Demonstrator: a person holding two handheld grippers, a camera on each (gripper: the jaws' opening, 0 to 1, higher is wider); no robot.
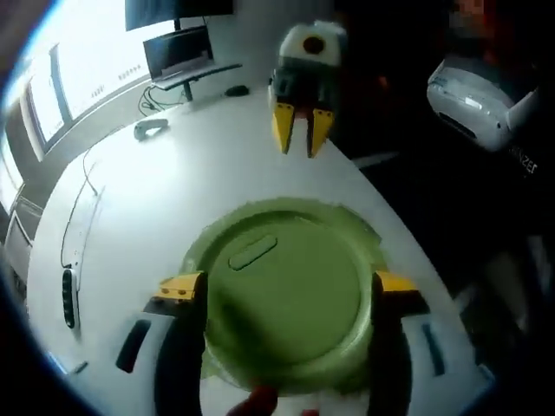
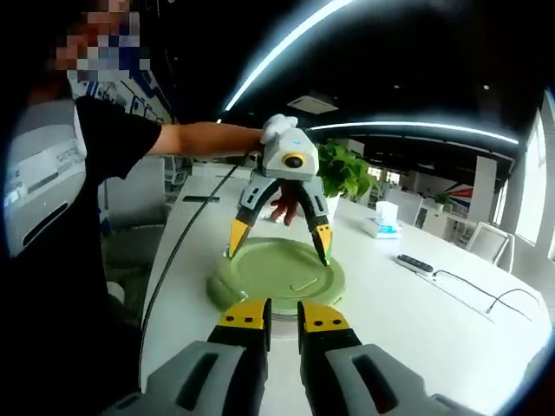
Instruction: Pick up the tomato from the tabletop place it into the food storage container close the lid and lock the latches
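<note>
The green lid [image 1: 286,295] sits flat on the round container [image 2: 218,293] on the white table [image 1: 173,199]. The left gripper [image 1: 286,290] is spread wide, its yellow-tipped jaws straddling the lid's rim on both sides — whether they press on it I cannot tell. In the right gripper view it stands over the lid [image 2: 276,270] (a hand grips it from behind). The right gripper [image 2: 284,316] hangs back, well apart from the container, jaws nearly together on nothing. A tomato is not distinguishable — the lid covers the container.
</note>
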